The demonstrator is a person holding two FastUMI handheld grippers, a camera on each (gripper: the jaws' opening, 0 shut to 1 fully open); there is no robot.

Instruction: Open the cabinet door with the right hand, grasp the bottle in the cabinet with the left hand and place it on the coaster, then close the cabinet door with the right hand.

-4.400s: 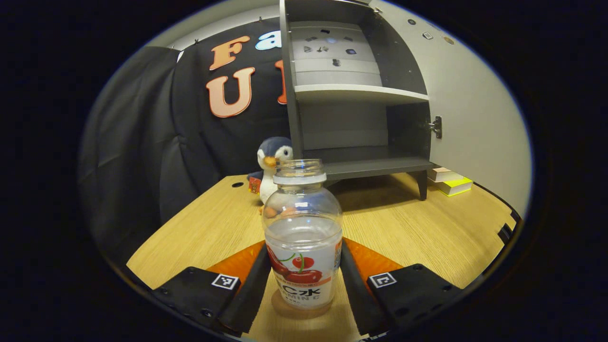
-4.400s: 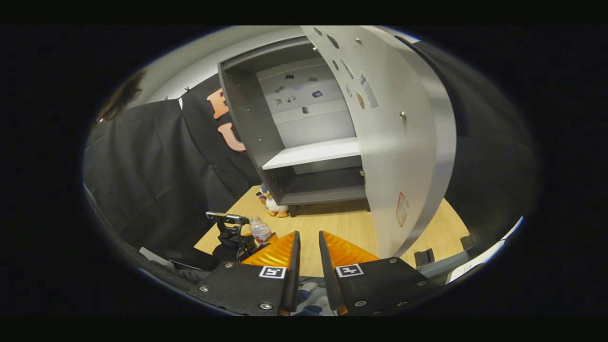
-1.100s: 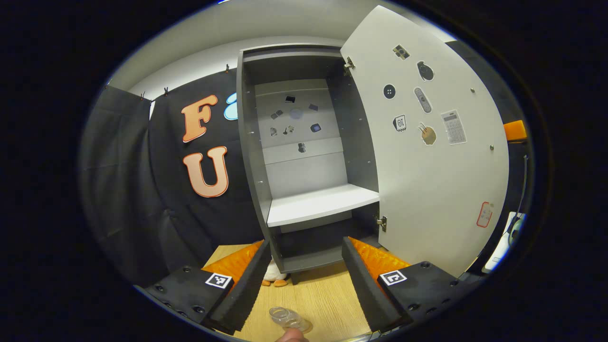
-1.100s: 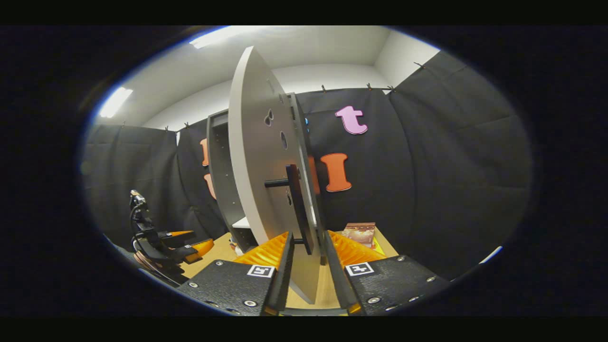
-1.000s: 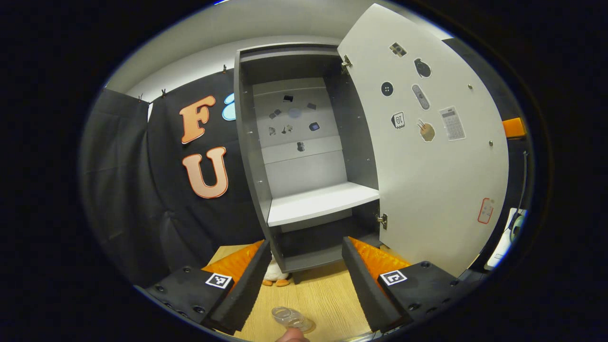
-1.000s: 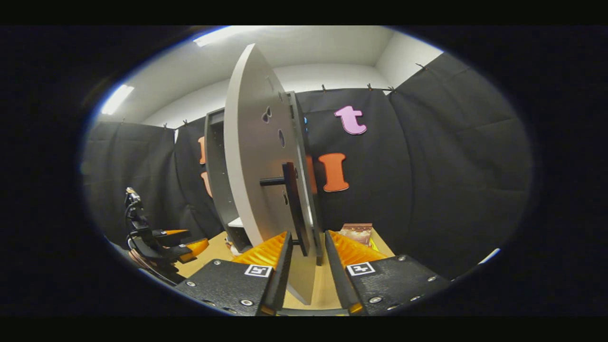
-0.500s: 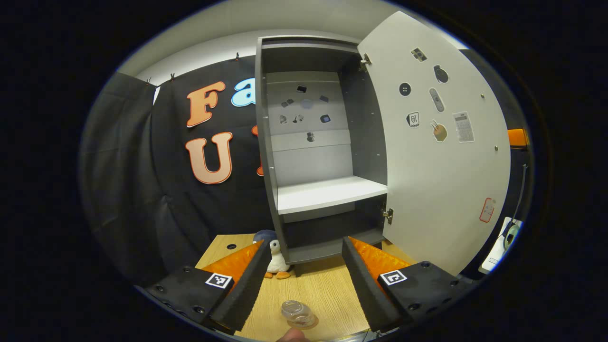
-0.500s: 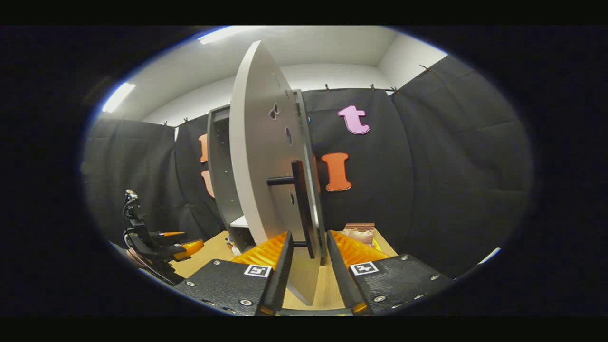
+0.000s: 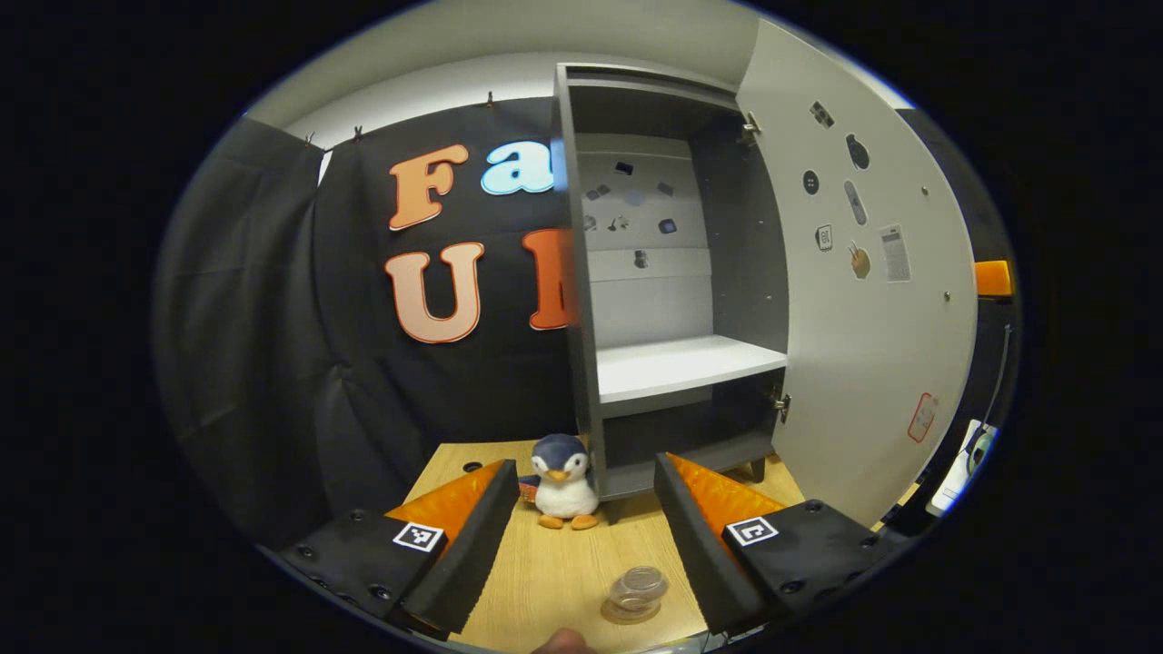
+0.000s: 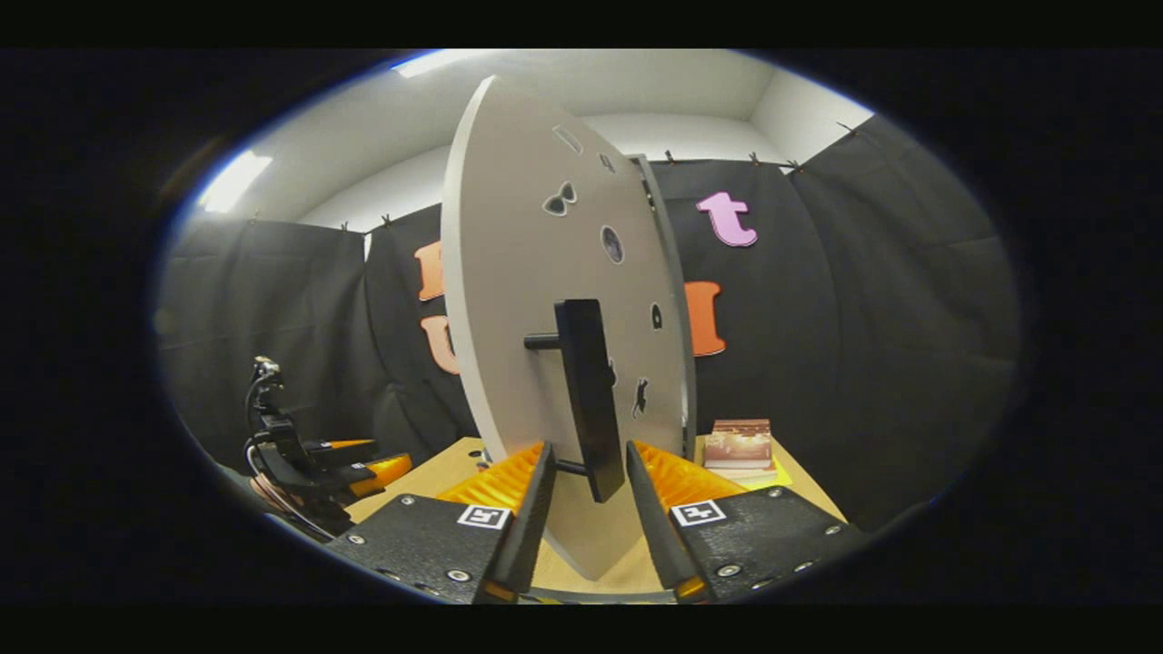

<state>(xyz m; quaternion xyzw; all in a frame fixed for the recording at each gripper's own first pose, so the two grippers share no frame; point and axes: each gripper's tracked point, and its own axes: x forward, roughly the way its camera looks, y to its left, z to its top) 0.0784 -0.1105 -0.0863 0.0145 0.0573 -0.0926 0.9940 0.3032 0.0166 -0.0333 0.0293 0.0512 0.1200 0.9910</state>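
Left hand-held gripper: fingers spread wide, holding nothing, raised above the bench; seen from the right gripper view it sits far off to the left
Bottle: upright on the bench, low between the left hand-held gripper's fingers and nearer its right finger, seen from above with its open mouth showing; a brownish disc under its base looks like the coaster, though I cannot tell for sure
Right hand-held gripper: fingers set narrowly apart on either side of the lower end of the door handle; whether they press on it I cannot tell
Cabinet door: swung out from the cabinet, its outer face just ahead of the right hand-held gripper; its inner face stands to the right of the left hand-held gripper
Cabinet: open, ahead of the left hand-held gripper, a white shelf across its middle
Penguin toy: on the bench just beyond the left hand-held gripper's fingertips, beside the cabinet's foot
Books: stacked on the bench beyond the right hand-held gripper's right finger
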